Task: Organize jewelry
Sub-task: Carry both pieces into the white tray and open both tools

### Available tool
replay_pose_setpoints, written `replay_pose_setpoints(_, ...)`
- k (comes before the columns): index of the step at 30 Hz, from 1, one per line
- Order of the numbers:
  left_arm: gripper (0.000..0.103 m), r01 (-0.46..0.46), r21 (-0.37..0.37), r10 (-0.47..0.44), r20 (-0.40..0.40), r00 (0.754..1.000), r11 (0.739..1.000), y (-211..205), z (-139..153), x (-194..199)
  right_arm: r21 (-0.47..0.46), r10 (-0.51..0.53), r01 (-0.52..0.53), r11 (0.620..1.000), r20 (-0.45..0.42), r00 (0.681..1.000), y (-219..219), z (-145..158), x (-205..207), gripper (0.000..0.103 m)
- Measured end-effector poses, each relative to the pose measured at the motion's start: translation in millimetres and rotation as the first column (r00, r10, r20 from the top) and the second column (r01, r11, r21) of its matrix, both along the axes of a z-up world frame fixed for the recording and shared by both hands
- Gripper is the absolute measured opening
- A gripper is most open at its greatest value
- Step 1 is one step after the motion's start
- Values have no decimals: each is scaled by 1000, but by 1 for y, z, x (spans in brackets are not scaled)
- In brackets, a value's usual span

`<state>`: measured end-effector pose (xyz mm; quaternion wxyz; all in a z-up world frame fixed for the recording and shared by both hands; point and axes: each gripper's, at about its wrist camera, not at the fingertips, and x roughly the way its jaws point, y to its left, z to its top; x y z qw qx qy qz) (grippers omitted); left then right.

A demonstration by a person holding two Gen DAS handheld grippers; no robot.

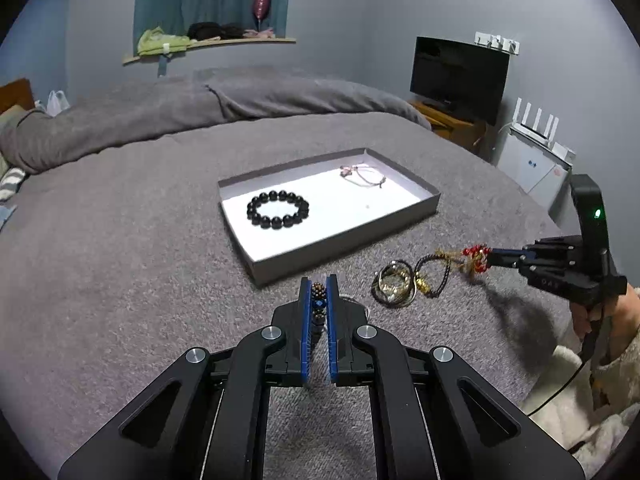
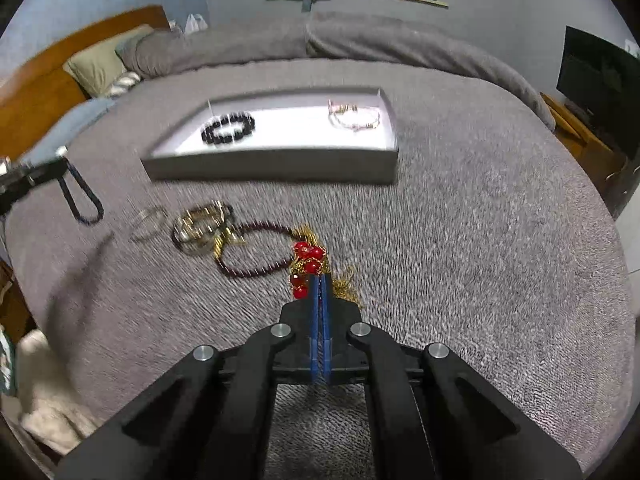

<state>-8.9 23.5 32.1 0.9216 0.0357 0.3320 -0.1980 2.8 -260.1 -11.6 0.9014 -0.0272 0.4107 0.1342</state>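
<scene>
Mid-transfer, both grippers loaded. Left gripper (image 1: 319, 294) jaws clamped on small beaded bracelet (image 1: 318, 293), lifted off bed (image 1: 120, 240). Right gripper (image 2: 320, 280) jaws pinched shut on red-bead gold ornament (image 2: 306, 258) at bed level. Box tray (image 1: 344, 240) holds black bead bracelet (image 1: 278, 210) and cord bracelet (image 1: 362, 175). Next, probably: carry over tray rim, release in free space.

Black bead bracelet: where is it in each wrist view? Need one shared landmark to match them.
Left wrist view: the black bead bracelet lies in the left half of the grey tray, just above picture centre.
Right wrist view: the black bead bracelet is again in the tray's left half, upper left of centre, motion-blurred.
Shared landmark: the red bead ornament on the bed.
</scene>
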Motion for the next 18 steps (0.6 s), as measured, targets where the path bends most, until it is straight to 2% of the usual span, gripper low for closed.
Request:
replay_pose_setpoints(5,8,1,-16,-1,31,1000,1000,4,21,7,61,2,-7,998,70,998,-3,33,3,1)
replay_pose_setpoints(12,8,-6,-32,8,79,997,999,2,49,36,122,-22,0,993,176,984,-3,80,25,1)
replay_pose_setpoints(18,8,-25,-11,26,115,993,1000,-14,56,73,164,-49,17,986,198,979,-2,91,64,1)
